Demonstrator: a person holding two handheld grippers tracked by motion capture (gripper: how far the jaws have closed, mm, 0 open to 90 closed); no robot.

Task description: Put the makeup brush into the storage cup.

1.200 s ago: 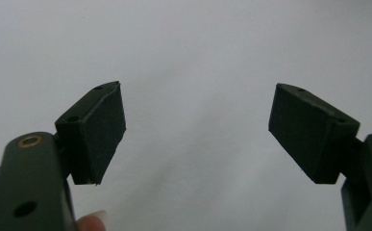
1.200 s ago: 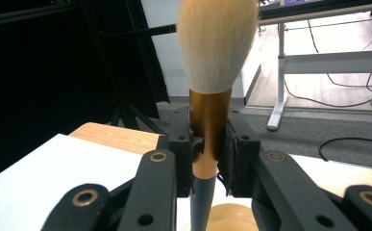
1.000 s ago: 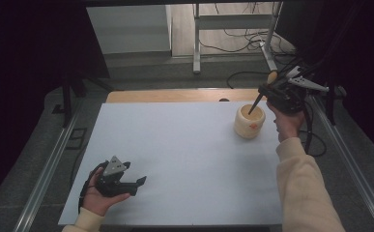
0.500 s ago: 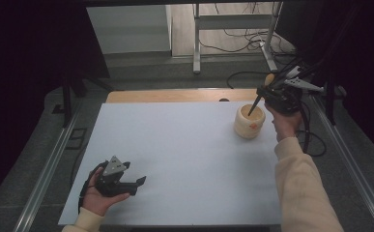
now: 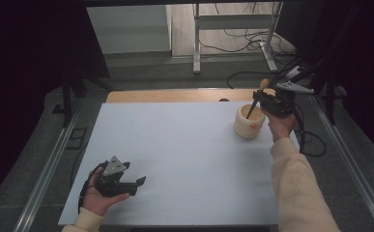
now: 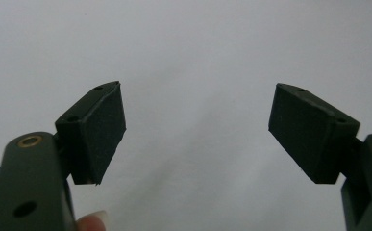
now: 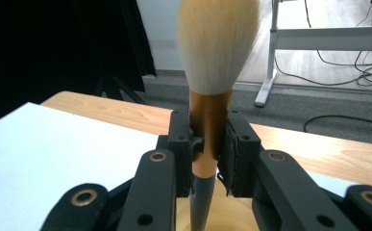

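Observation:
My right gripper [image 5: 263, 97] is shut on a makeup brush [image 7: 211, 115], clamped at its gold ferrule with the pale bristles pointing up. Its dark handle [image 5: 251, 109] slants down into the cream-coloured cup [image 5: 249, 123] at the far right of the white table sheet [image 5: 184, 159]. In the right gripper view the cup's rim [image 7: 231, 211] lies just below the jaws. My left gripper [image 5: 139, 182] rests in a hand at the near left of the sheet, open, with nothing between its pads [image 6: 102, 130].
A wooden table edge [image 5: 175, 95] runs behind the white sheet. Metal rails [image 5: 49, 169] flank the table on both sides. Cables and a desk frame [image 5: 233, 38] lie on the floor beyond. Dark curtains hang at both sides.
My right gripper has sunk a little with the brush, so the handle reaches deeper into the cup. The left gripper has stayed where it was.

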